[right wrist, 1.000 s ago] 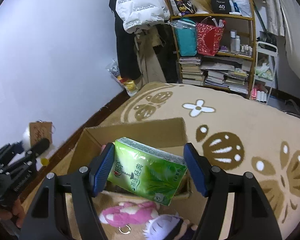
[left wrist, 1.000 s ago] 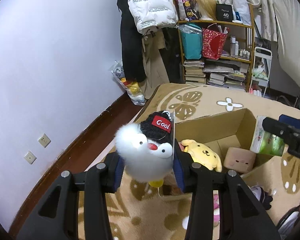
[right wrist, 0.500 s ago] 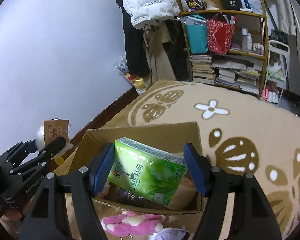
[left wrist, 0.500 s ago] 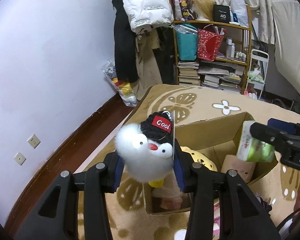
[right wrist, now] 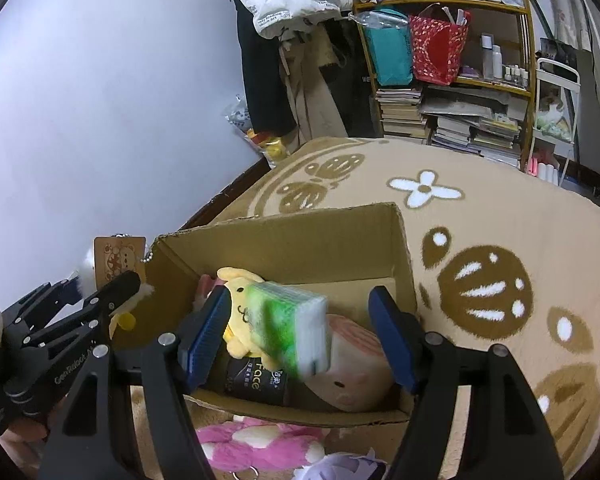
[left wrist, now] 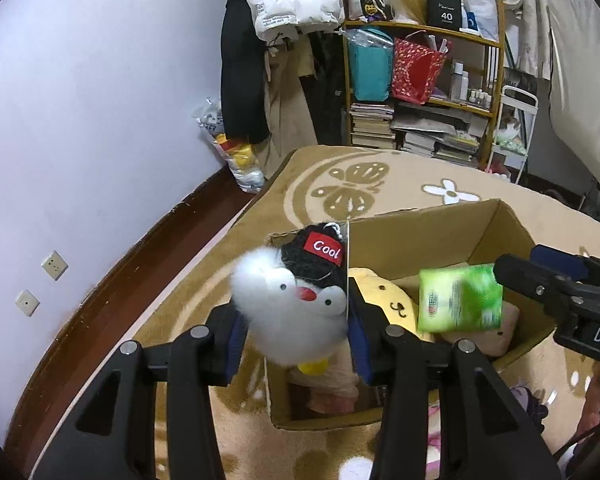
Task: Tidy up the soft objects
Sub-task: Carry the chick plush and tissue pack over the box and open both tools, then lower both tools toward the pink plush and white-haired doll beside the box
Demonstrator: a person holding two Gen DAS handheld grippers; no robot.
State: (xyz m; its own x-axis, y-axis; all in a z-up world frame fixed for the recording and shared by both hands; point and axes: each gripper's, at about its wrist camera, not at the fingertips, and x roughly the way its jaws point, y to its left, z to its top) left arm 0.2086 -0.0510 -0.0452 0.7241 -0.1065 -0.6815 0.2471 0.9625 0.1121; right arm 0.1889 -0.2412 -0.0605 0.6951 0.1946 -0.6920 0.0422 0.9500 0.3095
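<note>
My left gripper (left wrist: 296,324) is shut on a white penguin plush (left wrist: 290,312) with a black "Cool" hat, held above the near left corner of an open cardboard box (left wrist: 420,222). My right gripper (right wrist: 298,334) is open over the box (right wrist: 284,240). A green tissue pack (right wrist: 288,330) is blurred and loose between the fingers, falling into the box; it also shows in the left wrist view (left wrist: 460,298). Inside lie a yellow dog plush (right wrist: 240,292), a pink-beige square plush (right wrist: 356,368) and a dark "Face" packet (right wrist: 256,380).
The box stands on a tan patterned rug (right wrist: 500,220). A pink plush (right wrist: 256,446) and a pale purple plush (right wrist: 340,468) lie on the rug by the box's near side. A cluttered shelf (left wrist: 428,92) and hanging clothes stand at the back wall.
My right gripper has opened and let go of the green tissue pack, which now drops toward the box. Both grippers have moved closer over the box; the left still holds the penguin.
</note>
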